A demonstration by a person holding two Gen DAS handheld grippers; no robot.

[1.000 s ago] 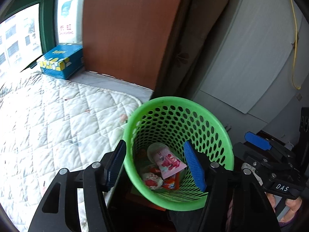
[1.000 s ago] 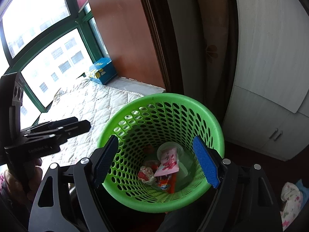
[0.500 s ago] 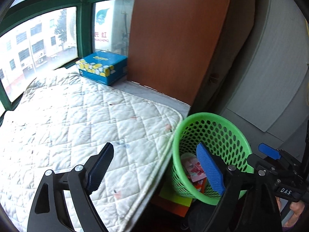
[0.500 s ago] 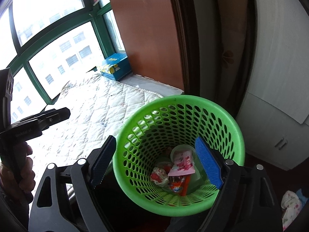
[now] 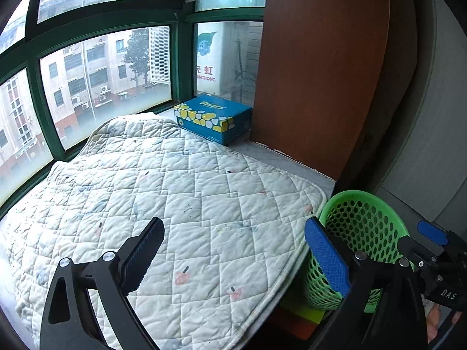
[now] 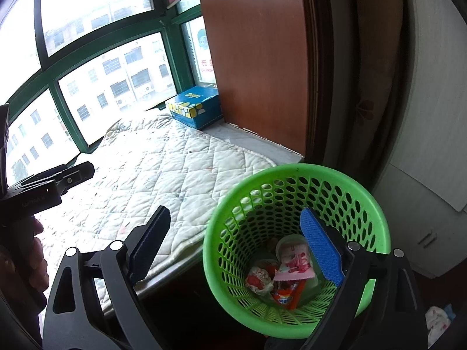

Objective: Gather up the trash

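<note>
A green perforated basket (image 6: 292, 172) stands on the floor beside a window seat. It holds trash: a pink wrapper (image 6: 294, 265), an orange packet (image 6: 287, 294), a crumpled wrapper (image 6: 258, 280) and a clear cup (image 6: 287, 245). My right gripper (image 6: 235, 218) hovers over the basket's left rim, jaws opening, nothing between them. My left gripper (image 5: 233, 233) hangs over the white quilted pad (image 5: 146, 189), jaws opening and empty. The basket (image 5: 364, 218) sits at its lower right. A hand (image 6: 29, 262) holds the left gripper's body (image 6: 49, 186) at the left edge.
A blue tissue box (image 5: 213, 119) lies at the pad's far corner by the green-framed window (image 5: 178, 67). A brown wooden panel (image 5: 318, 73) rises behind the basket. White cabinet doors (image 6: 423, 175) stand to the right, with a patterned cloth (image 6: 437, 320) on the floor.
The left gripper swung left from above the basket to over the quilted pad. Both grippers' jaws widened. In the right view the basket slid to the right.
</note>
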